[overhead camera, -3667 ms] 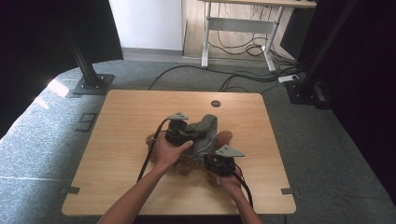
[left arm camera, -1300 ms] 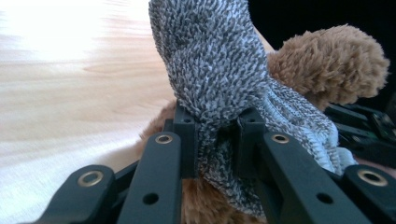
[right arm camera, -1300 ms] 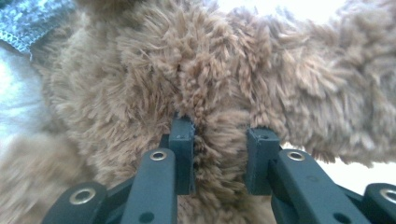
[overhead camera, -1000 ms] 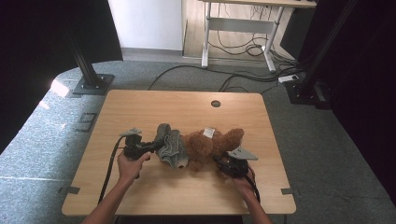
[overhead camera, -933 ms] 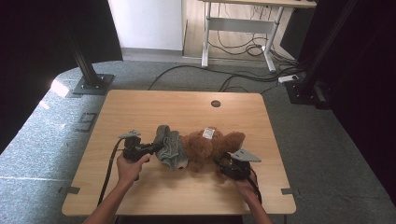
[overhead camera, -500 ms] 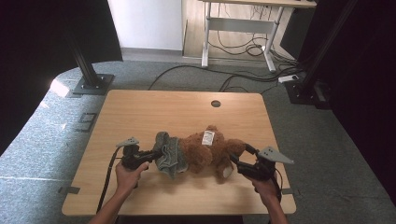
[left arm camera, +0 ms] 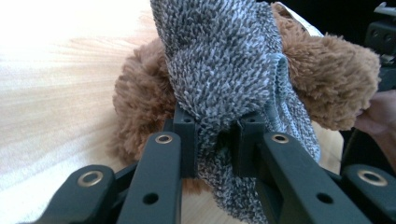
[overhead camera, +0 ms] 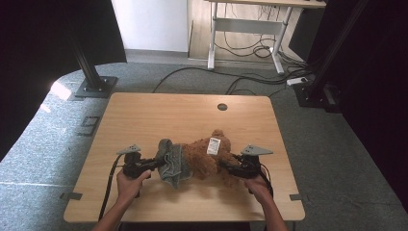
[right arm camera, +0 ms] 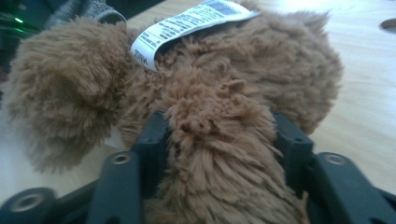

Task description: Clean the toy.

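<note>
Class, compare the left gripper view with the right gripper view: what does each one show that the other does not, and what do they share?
Left gripper view alone: the left gripper shut on a fold of the grey cloth draped over the toy. Right gripper view alone: the right gripper clamped on a brown furry limb, and the white printed label lying on the fur. Shared: the brown stuffed toy and the wooden table beneath it.

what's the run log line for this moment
left gripper: shut on grey cloth | right gripper: shut on brown plush toy | toy lying on table
</note>
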{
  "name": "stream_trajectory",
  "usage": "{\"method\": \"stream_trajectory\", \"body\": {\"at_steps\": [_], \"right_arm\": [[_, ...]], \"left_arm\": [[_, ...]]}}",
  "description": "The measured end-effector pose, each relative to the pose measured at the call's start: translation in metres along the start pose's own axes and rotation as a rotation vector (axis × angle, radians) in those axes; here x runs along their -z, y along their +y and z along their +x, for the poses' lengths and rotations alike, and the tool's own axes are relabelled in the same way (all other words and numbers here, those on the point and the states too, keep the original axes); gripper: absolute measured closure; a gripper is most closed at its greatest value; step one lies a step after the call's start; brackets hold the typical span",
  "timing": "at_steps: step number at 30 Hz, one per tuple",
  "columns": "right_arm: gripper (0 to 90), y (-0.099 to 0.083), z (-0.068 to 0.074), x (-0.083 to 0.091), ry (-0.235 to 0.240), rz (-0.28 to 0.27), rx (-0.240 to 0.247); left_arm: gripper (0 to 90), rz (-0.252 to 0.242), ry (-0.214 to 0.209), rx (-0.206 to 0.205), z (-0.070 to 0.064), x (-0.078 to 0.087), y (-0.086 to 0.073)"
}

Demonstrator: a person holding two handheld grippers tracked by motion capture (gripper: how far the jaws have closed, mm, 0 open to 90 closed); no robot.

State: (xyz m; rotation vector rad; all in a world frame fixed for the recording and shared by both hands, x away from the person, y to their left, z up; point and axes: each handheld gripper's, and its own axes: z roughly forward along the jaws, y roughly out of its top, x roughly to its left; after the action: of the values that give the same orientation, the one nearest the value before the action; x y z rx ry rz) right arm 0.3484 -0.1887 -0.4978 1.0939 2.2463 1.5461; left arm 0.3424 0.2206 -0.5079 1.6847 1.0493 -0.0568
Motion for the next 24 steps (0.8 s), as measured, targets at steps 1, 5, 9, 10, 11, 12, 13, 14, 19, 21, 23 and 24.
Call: {"method": "stream_trajectory", "body": {"at_steps": [1,5,9,10,11,12,13,14,19,21,23,24], "right_arm": [[53.4,-0.002,0.002,0.000,0.005,0.010,0.008],[56.9,-0.012,0.012,-0.001,0.014,0.052,0.034],[58.6,-0.022,0.020,-0.009,0.019,0.068,0.031],[58.8,-0.022,0.022,-0.012,0.020,0.068,0.034],[59.3,-0.022,0.026,-0.015,0.015,0.074,0.043],[59.7,-0.022,0.032,-0.020,-0.001,0.080,0.063],[60.0,-0.021,0.035,-0.023,-0.015,0.082,0.080],[60.4,-0.021,0.038,-0.025,-0.031,0.081,0.086],[62.5,-0.021,0.039,-0.028,-0.068,0.050,0.064],[63.6,-0.022,0.038,-0.027,-0.074,0.047,0.073],[64.6,-0.025,0.039,-0.026,-0.076,0.047,0.081],[65.0,-0.026,0.039,-0.025,-0.078,0.048,0.080]], "left_arm": [[75.0,0.004,-0.001,-0.002,0.000,0.001,0.000],[74.8,-0.012,-0.003,0.001,-0.004,0.008,0.004],[74.8,-0.035,-0.011,-0.033,-0.016,0.013,0.024],[74.7,-0.034,-0.021,-0.045,-0.021,0.012,0.030],[74.7,-0.033,-0.032,-0.066,-0.028,0.009,0.039],[74.7,-0.033,-0.043,-0.083,-0.035,0.006,0.045],[74.6,-0.031,-0.051,-0.099,-0.043,0.001,0.052],[74.5,-0.024,-0.053,-0.121,-0.050,-0.004,0.058],[74.0,0.080,-0.075,-0.178,-0.082,-0.054,0.072],[73.4,0.131,-0.084,-0.183,-0.090,-0.074,0.074],[73.0,0.190,-0.076,-0.192,-0.096,-0.093,0.073],[72.9,0.216,-0.067,-0.196,-0.097,-0.101,0.072]]}}
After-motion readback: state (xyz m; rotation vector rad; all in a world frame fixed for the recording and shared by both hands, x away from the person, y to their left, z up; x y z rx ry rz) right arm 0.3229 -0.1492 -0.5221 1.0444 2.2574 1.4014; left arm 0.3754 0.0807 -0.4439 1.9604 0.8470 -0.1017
